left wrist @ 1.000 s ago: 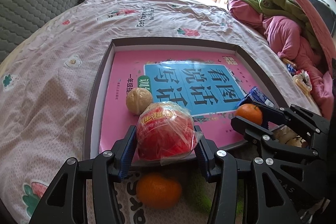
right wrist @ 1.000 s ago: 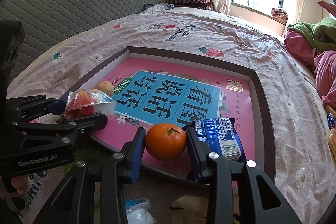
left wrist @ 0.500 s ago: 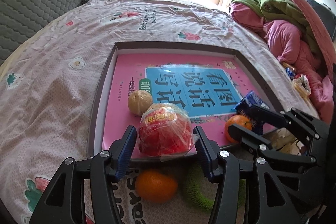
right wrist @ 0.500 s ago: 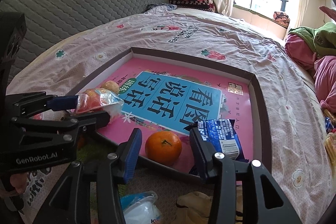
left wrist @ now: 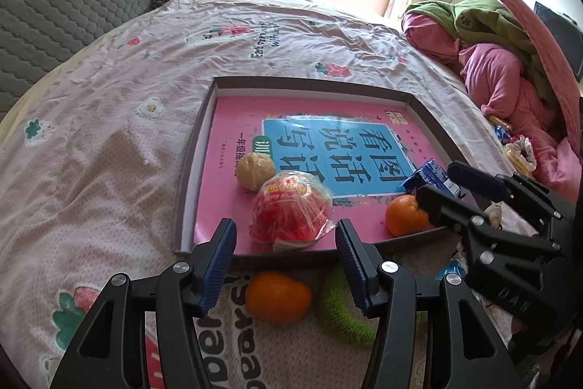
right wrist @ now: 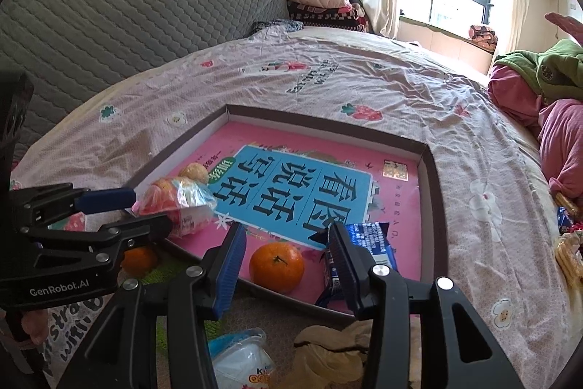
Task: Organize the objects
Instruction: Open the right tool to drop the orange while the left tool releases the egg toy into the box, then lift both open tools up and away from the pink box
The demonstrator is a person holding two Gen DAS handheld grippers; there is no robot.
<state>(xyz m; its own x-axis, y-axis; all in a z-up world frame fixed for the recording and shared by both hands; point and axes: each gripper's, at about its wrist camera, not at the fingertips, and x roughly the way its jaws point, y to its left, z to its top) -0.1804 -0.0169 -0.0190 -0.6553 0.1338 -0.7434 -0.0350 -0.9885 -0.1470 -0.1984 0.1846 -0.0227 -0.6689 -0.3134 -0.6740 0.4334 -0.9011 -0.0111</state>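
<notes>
Left wrist view: my bed (left wrist: 109, 141) carries the box (left wrist: 198, 148), lined with a pink book (left wrist: 309, 119). Inside lie a wrapped red fruit (left wrist: 291, 212) at the near edge, a walnut (left wrist: 255, 170) touching it behind, an orange (right wrist: 276, 265) near the right corner, and a blue packet (right wrist: 371, 243) just beside that. A second orange (left wrist: 277, 296) and a green loop (left wrist: 342, 312) lie on the bed outside the box.

My left tongs (left wrist: 286, 265) stand wide and empty, the red fruit lying free beyond the tips. My right tongs (right wrist: 288, 261) have just been opening; they stand apart, flanking the first orange without pressing it.

Judgement: both deposits look finished. To do this well, I should draw each tongs straight back, clear of the wrap and packet, before reaching for the outside orange.
</notes>
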